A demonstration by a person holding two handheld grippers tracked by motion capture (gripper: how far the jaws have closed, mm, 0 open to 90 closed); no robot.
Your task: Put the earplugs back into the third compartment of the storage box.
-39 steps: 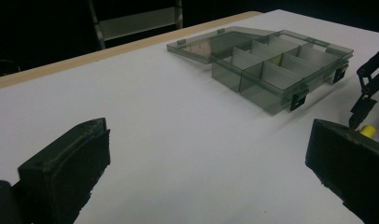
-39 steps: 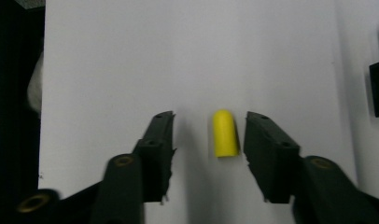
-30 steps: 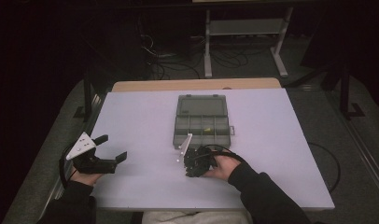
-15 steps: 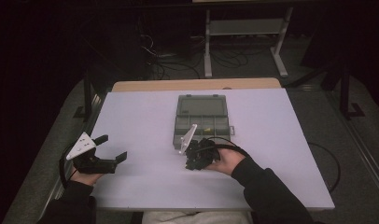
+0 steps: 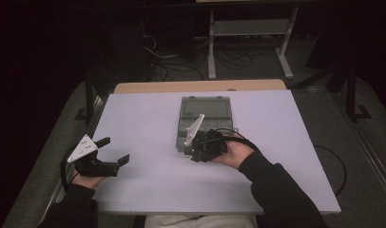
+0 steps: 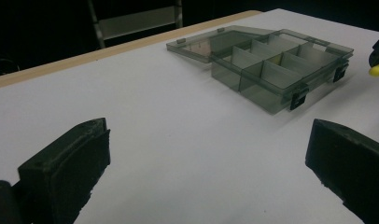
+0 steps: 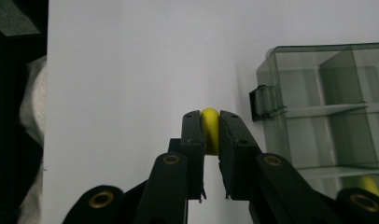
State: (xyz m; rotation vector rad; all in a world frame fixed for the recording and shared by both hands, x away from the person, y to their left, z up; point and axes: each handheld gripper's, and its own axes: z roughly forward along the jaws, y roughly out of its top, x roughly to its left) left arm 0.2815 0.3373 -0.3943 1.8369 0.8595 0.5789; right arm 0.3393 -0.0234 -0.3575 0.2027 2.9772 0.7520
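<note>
A smoky clear compartment box (image 5: pixel 205 114) lies on the white table (image 5: pixel 143 123) with its lid folded open toward the far side. My right gripper (image 5: pixel 197 154) hovers at the box's near left corner, shut on a small yellow piece (image 7: pixel 209 128) pinched between its pads. The same yellow piece (image 6: pixel 377 71) appears at the right edge of the left gripper view, beside the box (image 6: pixel 276 70). A second yellow thing (image 7: pixel 369 184) lies in a near compartment of the box (image 7: pixel 327 116). My left gripper (image 5: pixel 114 150) rests at the table's left side, open and holding nothing.
A wooden strip (image 5: pixel 196 86) runs along the table's far edge. Beyond it stand a metal shelf frame (image 5: pixel 248 28) and floor cables. Bare white table surface lies between the two grippers. White cloth (image 7: pixel 31 107) hangs past the table's near edge.
My right gripper has risen off the table and drifted slightly toward the box, still shut on the yellow piece. The left gripper has stayed where it was.
</note>
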